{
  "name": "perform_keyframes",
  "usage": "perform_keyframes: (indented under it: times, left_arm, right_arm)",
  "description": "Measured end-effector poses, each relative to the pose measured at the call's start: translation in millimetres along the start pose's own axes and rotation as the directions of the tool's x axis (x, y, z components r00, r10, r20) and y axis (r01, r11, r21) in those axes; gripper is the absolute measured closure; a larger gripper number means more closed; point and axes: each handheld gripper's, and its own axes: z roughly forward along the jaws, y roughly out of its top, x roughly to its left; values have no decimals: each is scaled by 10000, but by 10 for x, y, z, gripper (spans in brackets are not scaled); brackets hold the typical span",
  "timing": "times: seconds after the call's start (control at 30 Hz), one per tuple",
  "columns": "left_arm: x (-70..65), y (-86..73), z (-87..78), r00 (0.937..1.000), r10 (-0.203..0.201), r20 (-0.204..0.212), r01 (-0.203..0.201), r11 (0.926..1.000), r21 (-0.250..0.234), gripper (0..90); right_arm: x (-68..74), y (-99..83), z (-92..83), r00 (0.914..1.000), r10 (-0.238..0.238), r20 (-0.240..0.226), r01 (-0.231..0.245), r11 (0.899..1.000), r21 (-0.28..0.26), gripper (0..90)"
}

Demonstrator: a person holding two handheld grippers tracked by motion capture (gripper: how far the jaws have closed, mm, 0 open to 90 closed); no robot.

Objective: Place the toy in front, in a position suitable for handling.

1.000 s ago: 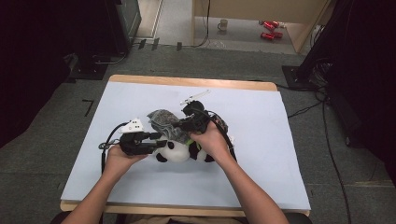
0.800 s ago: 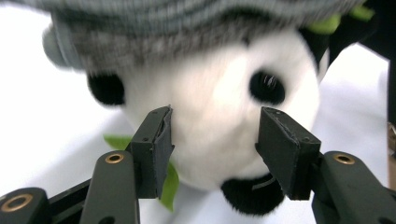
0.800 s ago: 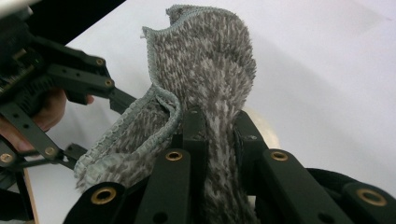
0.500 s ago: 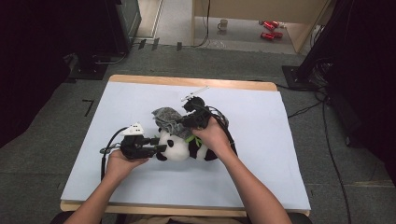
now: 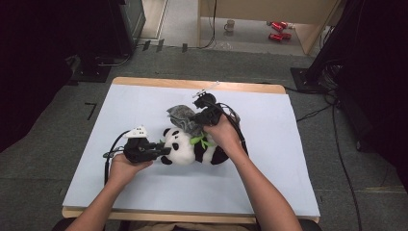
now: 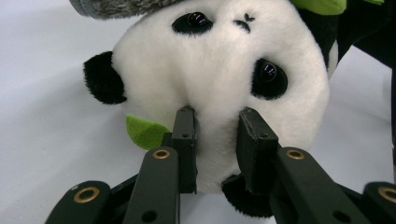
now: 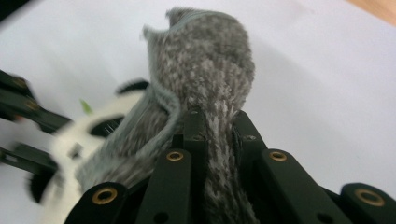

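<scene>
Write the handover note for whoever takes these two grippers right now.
Left gripper: jaws have just been closing, pads now pinch the top of the panda's head.
Right gripper: shut on the grey fuzzy cloth, lifted off the table beside the panda's head.
Panda lies on its back mid-table on the blue mat, head toward the left gripper.
Done: both things gripped.
Left: probably fitting the cloth over the head; it is not yet on.
</scene>
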Motion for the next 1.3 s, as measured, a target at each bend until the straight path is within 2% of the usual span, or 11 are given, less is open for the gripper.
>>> perform_keyframes:
  times: [0.07, 0.23, 0.27, 0.47, 0.53, 0.63, 0.7, 0.93, 1.1, 1.2, 1.3]
  left_arm:
    - [-16, 0, 0, 9999, 120, -53, -120, 9999, 26, 709]
    - [0, 6, 3, 9999, -58, -94, 57, 9999, -134, 708]
    - [3, 9, 2, 9999, -77, -121, 75, 9998, -167, 708]
    - [35, 31, 7, 9986, -365, -384, 348, 9984, -452, 710]
    - [52, 35, 8, 9980, -494, -401, 473, 9975, -531, 712]
    - [54, 28, 18, 9980, -402, -481, 380, 9982, -458, 713]
    - [38, 28, 25, 9980, -264, -575, 236, 9985, -494, 715]
    - [7, 41, 25, 9966, -79, -822, 55, 9996, -288, 721]
    - [0, 35, 29, 9964, 25, -850, -44, 9998, -213, 723]
    - [-15, 30, 29, 9963, 203, -833, -209, 9998, -75, 724]
    - [-20, 29, 29, 9965, 181, -818, -187, 9998, -64, 724]
  right_arm:
    - [71, 75, -114, 9988, 35, -480, -65, 9981, -617, 805]
    - [239, 136, -247, 9925, -53, -1219, -76, 9944, -1052, 805]
    - [322, 141, -265, 9898, -217, -1410, 62, 9940, -1090, 805]
    - [486, 74, -142, 9793, -307, -1999, 187, 9979, -616, 805]
    - [509, 7, 8, 9825, -328, -1831, 345, 9994, 61, 806]
    - [465, -24, 70, 9811, -238, -1922, 275, 9995, 166, 808]
    - [429, -5, 71, 9857, -572, -1582, 618, 9978, 239, 805]
    - [394, 54, 96, 9878, -706, -1385, 766, 9963, 391, 803]
    - [324, 94, 131, 9910, -377, -1284, 432, 9982, 406, 805]
    - [231, 110, 154, 9956, -182, -920, 225, 9987, 457, 809]
    - [112, 109, 189, 9957, 193, -903, -140, 9981, 594, 812]
